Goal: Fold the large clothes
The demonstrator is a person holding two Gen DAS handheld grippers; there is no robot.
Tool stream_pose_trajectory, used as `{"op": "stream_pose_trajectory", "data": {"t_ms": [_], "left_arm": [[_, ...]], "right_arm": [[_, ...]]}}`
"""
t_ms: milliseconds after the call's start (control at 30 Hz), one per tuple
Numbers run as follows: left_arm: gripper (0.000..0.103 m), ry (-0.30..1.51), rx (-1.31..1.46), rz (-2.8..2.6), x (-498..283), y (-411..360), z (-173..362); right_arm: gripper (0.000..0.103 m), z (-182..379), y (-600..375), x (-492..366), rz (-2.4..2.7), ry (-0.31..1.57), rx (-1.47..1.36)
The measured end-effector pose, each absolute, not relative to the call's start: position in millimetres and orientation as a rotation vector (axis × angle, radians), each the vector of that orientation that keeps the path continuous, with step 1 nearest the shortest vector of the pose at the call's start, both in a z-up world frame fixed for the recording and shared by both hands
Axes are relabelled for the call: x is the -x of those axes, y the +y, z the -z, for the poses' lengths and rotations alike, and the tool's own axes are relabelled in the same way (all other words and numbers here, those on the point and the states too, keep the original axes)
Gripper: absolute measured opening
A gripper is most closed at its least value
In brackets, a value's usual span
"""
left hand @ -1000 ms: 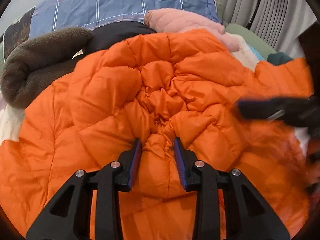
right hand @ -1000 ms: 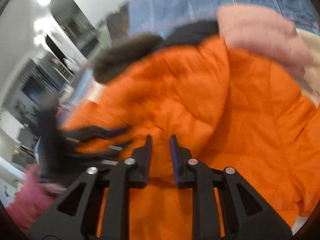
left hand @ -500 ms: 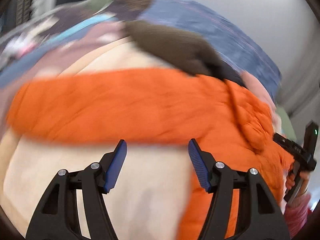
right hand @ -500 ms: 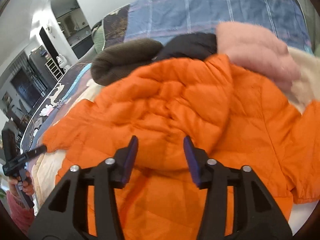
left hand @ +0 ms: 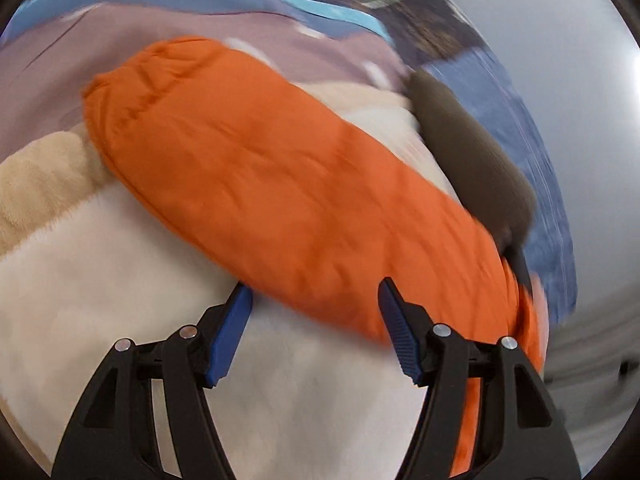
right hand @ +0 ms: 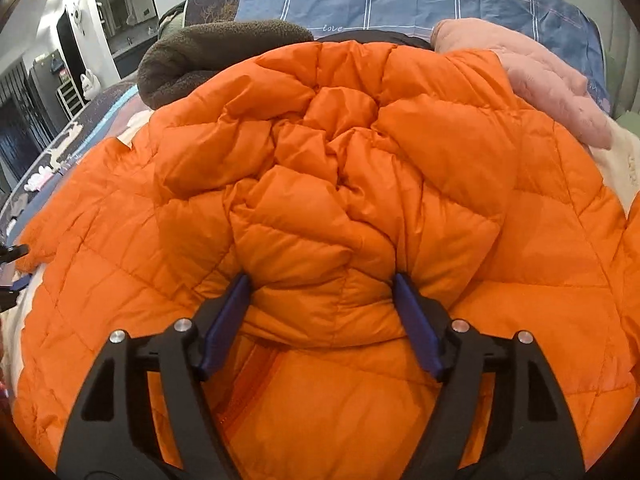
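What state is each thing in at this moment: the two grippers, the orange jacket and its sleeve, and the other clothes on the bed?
left gripper: open, holding nothing, at the sleeve's edge.
right gripper: open, jaws either side of the bunched hood, not clamped.
orange jacket: spread on the bed, not yet folded.
jacket sleeve: stretched out straight over the cream blanket.
brown fleece: in a heap behind the jacket.
pink garment: in a heap behind the jacket.
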State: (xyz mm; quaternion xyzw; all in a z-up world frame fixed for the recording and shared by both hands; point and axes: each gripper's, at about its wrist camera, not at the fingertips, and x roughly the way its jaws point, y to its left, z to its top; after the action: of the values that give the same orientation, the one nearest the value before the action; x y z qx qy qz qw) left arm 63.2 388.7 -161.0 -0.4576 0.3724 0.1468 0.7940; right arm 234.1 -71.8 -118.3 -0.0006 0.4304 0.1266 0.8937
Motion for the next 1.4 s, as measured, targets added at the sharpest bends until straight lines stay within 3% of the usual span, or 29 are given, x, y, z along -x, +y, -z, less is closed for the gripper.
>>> {"op": "stream_pose_trajectory", "data": {"t_ms": [100, 167, 233, 400, 567, 733, 867, 967, 1033, 1067, 1133, 1233, 1400], "left_arm": [[0.063, 0.716, 1.107, -0.371, -61, 409, 167], [0.046, 0.665, 1.118, -0.408, -58, 420, 167], [0.006, 0.640, 1.072, -0.403, -62, 427, 158], [0.002, 0.512, 0.911, -0.334, -81, 406, 90], [0.002, 0.350, 0.638, -0.112, -110, 318, -17], [0.003, 0.329, 0.435, 0.209, -146, 190, -73], [0.003, 0.415, 0.346, 0.474, -174, 89, -69], [0.014, 0.551, 0.206, 0.622, -188, 11, -37], [0.039, 0.664, 0.114, 0.649, -192, -29, -2], [0.044, 0.713, 0.083, 0.653, -191, -43, 14], [0.061, 0.791, 0.063, 0.653, -189, -51, 41], [0.065, 0.837, 0.142, 0.652, -186, -37, 51], [0.066, 0.765, 0.178, 0.513, -190, 20, 36]], "right_arm": [[0.076, 118, -72, -233, -0.268, 0.890, -0.006], [0.076, 121, -74, -230, -0.268, 0.885, -0.005], [0.077, 121, -77, -228, -0.273, 0.884, -0.011], [0.079, 121, -79, -227, -0.285, 0.878, -0.022], [0.081, 121, -80, -227, -0.292, 0.873, -0.033], [0.081, 109, -91, -219, -0.281, 0.884, -0.079], [0.083, 82, -132, -196, -0.269, 0.866, -0.204], [0.084, 65, -181, -174, -0.217, 0.843, -0.307], [0.085, 60, -214, -162, -0.166, 0.840, -0.375], [0.085, 59, -226, -157, -0.149, 0.842, -0.400], [0.085, 60, -247, -150, -0.110, 0.849, -0.435], [0.085, 66, -256, -145, -0.079, 0.864, -0.428], [0.085, 69, -238, -157, -0.131, 0.862, -0.399]]}}
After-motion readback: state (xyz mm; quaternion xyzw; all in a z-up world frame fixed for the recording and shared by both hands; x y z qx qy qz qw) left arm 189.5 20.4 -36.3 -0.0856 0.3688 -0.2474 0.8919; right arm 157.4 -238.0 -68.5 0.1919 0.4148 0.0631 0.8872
